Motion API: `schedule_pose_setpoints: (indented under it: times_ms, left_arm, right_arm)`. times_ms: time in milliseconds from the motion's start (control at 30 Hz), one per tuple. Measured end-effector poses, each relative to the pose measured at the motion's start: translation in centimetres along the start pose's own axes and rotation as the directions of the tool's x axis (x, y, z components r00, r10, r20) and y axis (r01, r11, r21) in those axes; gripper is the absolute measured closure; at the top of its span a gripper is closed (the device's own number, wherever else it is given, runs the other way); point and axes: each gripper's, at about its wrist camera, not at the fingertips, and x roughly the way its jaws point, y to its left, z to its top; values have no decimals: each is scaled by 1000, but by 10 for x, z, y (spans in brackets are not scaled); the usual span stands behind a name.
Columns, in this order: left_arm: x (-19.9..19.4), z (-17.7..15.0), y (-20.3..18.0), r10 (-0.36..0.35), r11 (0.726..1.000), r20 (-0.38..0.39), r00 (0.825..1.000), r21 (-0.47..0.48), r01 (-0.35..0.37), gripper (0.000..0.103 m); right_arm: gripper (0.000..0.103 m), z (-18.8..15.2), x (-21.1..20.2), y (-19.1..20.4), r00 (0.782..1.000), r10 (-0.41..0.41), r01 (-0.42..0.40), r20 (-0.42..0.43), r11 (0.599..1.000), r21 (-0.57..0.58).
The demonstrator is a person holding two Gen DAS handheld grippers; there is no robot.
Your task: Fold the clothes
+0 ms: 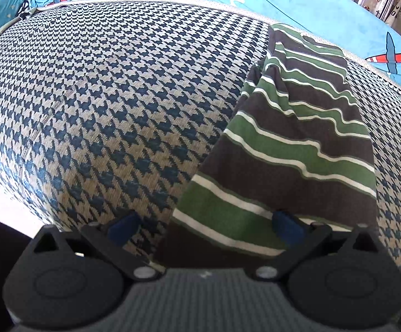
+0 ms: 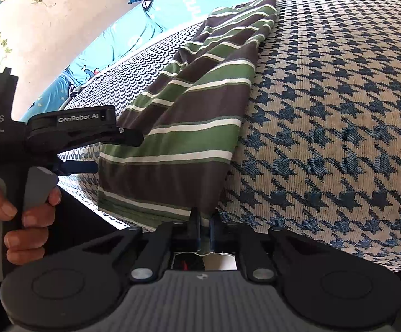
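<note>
- Here, a striped cloth (image 1: 297, 149) in green, brown and white lies long and folded on a bed with a blue and tan check cover (image 1: 112, 105)
- In the left wrist view the cloth runs from the lower middle of the frame up to the upper right
- The left gripper (image 1: 206, 225) has its jaws wide, and the near end of the cloth lies between them; the blue pads (image 1: 123, 228) do not press on it
- In the right wrist view the right gripper (image 2: 204, 229) has its jaws squeezed tight on the near corner of the cloth, at the lower middle of the frame
- At the left of that view a hand (image 2: 20, 207) holds the handle of the left gripper, whose tips sit at the cloth's left edge
- A bright blue sheet (image 1: 297, 2) with pictures lies across the top of both views, behind the bed
</note>
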Motion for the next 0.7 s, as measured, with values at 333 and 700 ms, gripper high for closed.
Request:
schedule_pose_setpoints:
  times_ms: [333, 700]
  left_arm:
    - [-1, -1, -1, 17, 1000, 2, 1000, -5, -17, 0]
    - [-8, 0, -2, 23, 1000, 42, 999, -16, -22, 0]
  right_arm:
    - [97, -13, -22, 5, 997, -68, 67, -32, 997, -36]
    - [94, -21, -23, 17, 987, -134, 123, -91, 985, -119]
